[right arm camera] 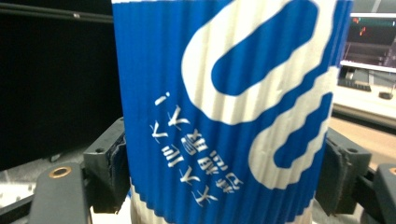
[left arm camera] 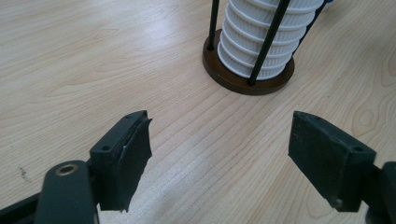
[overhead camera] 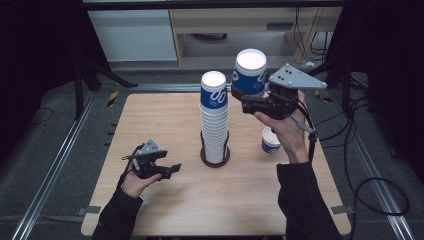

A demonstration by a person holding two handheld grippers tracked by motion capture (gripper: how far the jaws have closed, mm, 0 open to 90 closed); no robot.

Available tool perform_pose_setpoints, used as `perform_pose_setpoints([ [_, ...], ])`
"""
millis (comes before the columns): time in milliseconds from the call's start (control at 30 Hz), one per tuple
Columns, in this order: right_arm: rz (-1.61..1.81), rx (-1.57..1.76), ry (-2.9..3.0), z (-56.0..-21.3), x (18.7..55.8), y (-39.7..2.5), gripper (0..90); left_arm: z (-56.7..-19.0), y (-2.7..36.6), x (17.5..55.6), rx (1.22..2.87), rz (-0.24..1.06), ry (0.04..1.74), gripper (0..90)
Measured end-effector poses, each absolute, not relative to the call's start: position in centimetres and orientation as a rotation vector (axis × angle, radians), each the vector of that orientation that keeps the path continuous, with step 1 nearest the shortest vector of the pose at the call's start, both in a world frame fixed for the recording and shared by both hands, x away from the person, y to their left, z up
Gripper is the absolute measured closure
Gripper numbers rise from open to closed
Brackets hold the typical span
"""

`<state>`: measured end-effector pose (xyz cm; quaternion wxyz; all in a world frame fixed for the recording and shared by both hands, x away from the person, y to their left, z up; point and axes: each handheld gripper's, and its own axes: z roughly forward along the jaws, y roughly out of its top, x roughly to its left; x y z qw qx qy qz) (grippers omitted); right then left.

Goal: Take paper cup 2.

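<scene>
On the pale wooden surface (overhead camera: 165,120) stands a tall stack of blue-and-white ribbed paper cups (overhead camera: 214,120) in a dark round holder. The right gripper (overhead camera: 250,100), jaws clamped on one blue-and-white paper cup (overhead camera: 249,72), holds it aloft beside the stack's top: stacking seems in hand, and next it likely needs centring over the stack. A small cup (overhead camera: 270,140) waits nearby. The left gripper (overhead camera: 172,170) idles low, jaws apart.

The held cup (right arm camera: 224,112) is ribbed blue with white loops (and small white lettering).

Ribbed paper cup (right arm camera: 224,116), pale satin-sheen wood-grain table (left arm camera: 93,60) (faintly scuffed), matt black rubbery-faced tongs (left arm camera: 219,154).
</scene>
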<state>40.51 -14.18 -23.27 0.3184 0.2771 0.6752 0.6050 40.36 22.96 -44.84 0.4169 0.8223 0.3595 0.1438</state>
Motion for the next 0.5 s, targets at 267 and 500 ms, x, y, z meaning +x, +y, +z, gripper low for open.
perform_pose_setpoints([
  [267,1.535,0.773,1.826,-26.2,39.8,-16.6,20.9,-44.8,23.0,40.3,2.043,0.387,0.886,26.7],
  [500,1.491,0.781,1.882,-28.6,38.8,-18.0,21.0,-44.8,22.9,40.2,2.046,0.382,0.871,28.6],
])
